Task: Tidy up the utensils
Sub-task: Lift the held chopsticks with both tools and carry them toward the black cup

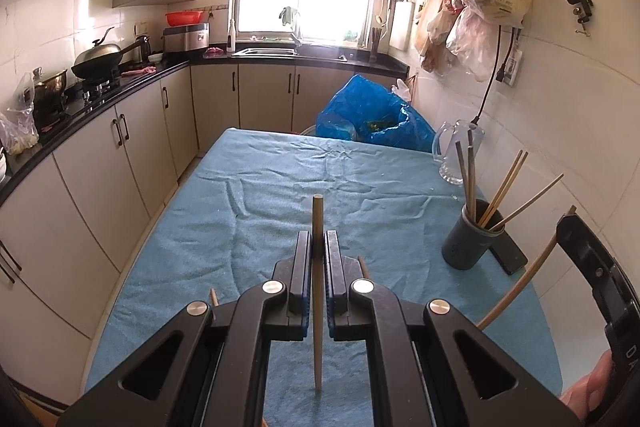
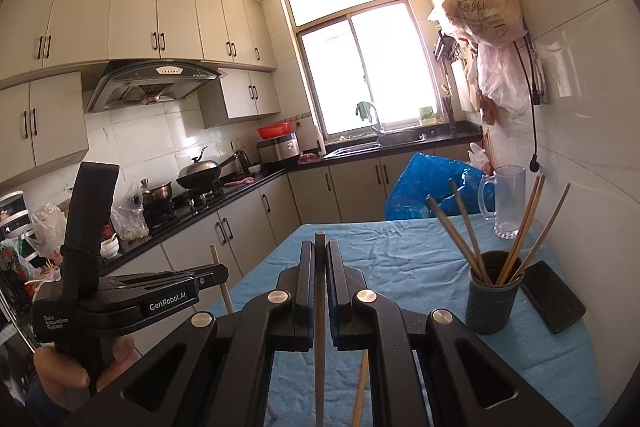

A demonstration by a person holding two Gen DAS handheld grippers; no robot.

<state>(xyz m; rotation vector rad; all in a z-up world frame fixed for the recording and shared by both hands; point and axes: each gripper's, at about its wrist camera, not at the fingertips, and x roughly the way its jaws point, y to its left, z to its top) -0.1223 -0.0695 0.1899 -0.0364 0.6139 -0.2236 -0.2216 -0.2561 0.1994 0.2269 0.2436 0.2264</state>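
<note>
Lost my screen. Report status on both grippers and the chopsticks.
Left gripper shut on a chopstick. Right gripper shut on another chopstick. Dark cup holds several chopsticks, stands on the blue cloth. Nothing blocks the cup.

Readable markings:

- Left gripper [image 2: 208, 273], body seen in the right wrist view: a white-on-black label reads "GenRobot.AI"; smaller print on its lower housing reads "Data Acquisition System".
- Plastic bag [image 2: 482, 7] hanging on the wall: green printed Chinese characters, too small to read with certainty.
- Right gripper [image 1: 568, 219], at the edge of the left wrist view: letters "DA", cut off.
</note>
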